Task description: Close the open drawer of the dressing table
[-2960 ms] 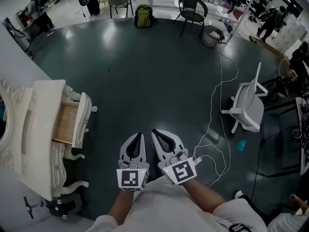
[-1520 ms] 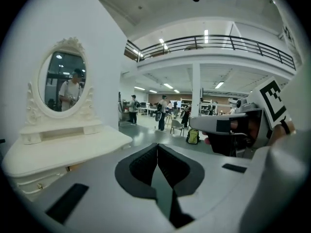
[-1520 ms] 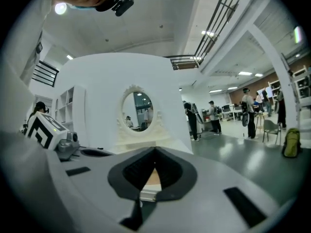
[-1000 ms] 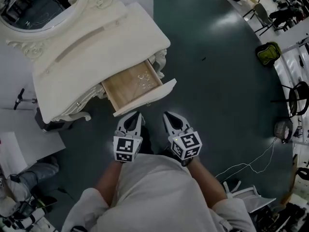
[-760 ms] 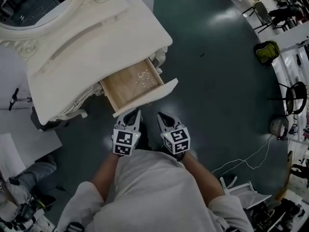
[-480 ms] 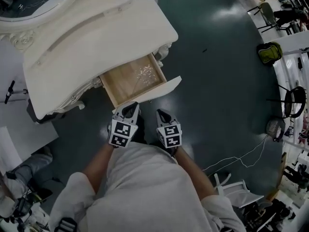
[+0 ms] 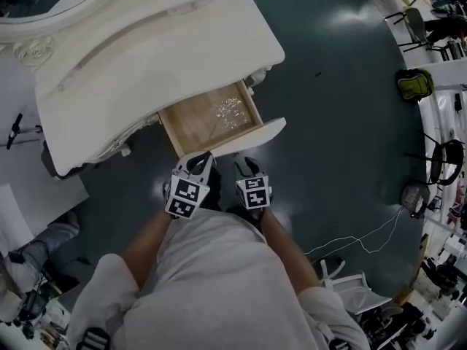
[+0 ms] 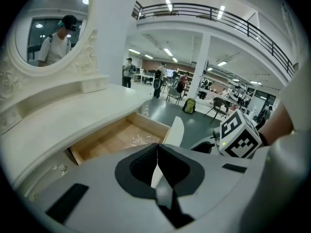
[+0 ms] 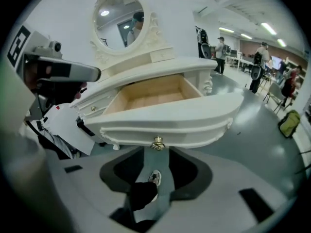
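Drawer: pulled out toward us from under the near edge of the dressing table's tabletop, its wooden floor exposed. A small glinting litter lies inside, and we cannot identify it.
Drawer front: a white curved panel facing us, with a brass knob at its middle.
Left tongs: clenched and empty, just on the near side of the front's left part. We cannot tell whether they touch it.
Right tongs: released, the jaws having just been opening. Nothing stands between them, and the knob sits just beyond the tips, in line with the gap.
Step in hand: we judge this to be the approach, with the push not yet begun.
Doing it well: we would set both tongs flat against the front, one on either side of the knob. We would then press evenly and straight along the drawer's run until the front meets the table's frame.
Hazard: an uneven push could skew the drawer and jam it, and a tip could catch on the knob.
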A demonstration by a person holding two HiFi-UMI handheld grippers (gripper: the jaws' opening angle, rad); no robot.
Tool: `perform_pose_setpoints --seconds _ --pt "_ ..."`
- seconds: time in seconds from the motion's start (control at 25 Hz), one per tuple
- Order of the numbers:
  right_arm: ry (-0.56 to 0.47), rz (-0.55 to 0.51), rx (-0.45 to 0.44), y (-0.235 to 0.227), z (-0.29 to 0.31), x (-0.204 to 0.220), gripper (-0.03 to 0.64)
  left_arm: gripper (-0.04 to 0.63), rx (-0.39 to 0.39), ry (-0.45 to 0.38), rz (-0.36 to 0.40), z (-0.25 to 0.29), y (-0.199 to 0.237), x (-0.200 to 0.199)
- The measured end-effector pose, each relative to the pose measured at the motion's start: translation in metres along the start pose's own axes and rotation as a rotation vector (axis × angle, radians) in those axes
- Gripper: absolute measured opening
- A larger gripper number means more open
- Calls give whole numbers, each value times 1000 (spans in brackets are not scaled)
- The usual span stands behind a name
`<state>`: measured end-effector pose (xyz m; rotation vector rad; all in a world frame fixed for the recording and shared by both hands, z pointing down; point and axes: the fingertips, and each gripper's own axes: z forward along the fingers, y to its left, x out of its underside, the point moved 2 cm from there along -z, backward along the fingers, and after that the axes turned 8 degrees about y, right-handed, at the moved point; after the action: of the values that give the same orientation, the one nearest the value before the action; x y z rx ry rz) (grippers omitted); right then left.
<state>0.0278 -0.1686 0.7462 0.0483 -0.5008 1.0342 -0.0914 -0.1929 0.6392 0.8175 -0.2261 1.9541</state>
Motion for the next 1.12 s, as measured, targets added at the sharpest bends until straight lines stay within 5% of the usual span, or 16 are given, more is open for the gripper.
perform_pose_setpoints --seconds 0.6,1.12 --pt "174 -79 44 1 52 3 160 8 -97 -9 -130 -25 51 16" --pt "189 -131 50 4 55 -3 150 8 -114 8 -148 -29 65 29"
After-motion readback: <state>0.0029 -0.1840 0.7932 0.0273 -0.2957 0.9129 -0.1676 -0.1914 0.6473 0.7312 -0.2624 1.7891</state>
